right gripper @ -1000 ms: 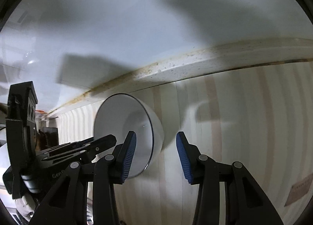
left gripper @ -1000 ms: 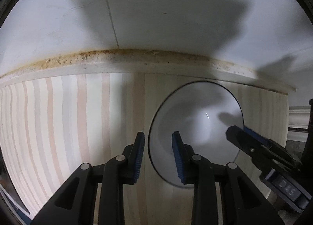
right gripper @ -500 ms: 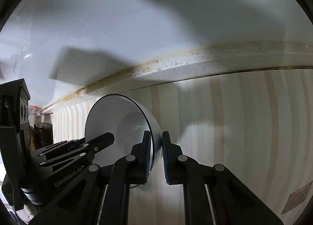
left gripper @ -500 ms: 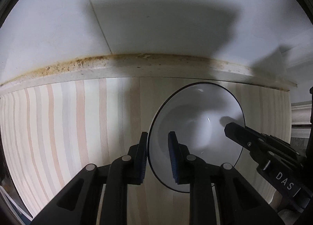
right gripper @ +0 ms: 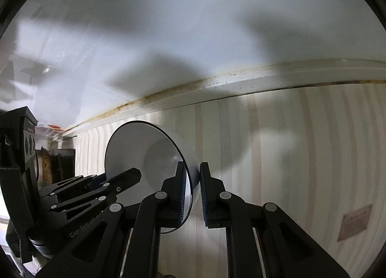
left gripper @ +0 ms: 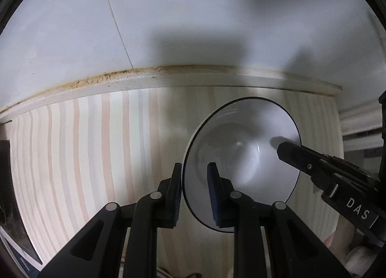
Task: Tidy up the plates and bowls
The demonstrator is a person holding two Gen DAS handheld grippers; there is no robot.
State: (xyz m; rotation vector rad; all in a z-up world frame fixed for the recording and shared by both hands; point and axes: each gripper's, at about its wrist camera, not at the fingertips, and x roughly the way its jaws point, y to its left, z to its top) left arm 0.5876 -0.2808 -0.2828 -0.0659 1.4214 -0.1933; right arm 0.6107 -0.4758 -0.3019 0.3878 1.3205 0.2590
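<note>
two claws held one white bowl (left gripper: 243, 157) between them. your left gripper (left gripper: 194, 196) was clamped on the bowl's near-left rim, one blue pad (left gripper: 213, 193) inside the bowl and the other finger outside against the wall, the dark rim line running down between them. in the right wrist view your right gripper (right gripper: 193, 194) pinched the opposite side of the same bowl (right gripper: 135, 150), one finger inside behind the rim and the other outside against the white wall, with only the thin wall between the pads.

the bowl sat tilted, its opening turned toward the left claw's camera and its base pointing away to the right of your right claw. from the left wrist view the right gripper's finger reached in from the right side and lay over the bowl's inner wall, casting a small shadow there. from the right wrist view the left gripper came in low from the left, its fingers at the bowl's far rim.

just beyond both claws lay a striped surface (left gripper: 91, 147) in pale pink, grey and cream bands. farther ahead a cream ledge (left gripper: 168, 78) with brown staining crossed the view, and past it rose a white tiled wall (left gripper: 193, 17) carrying broad shadows. far right of your right claw, a small tan label (right gripper: 355, 221) lay on the stripes.
</note>
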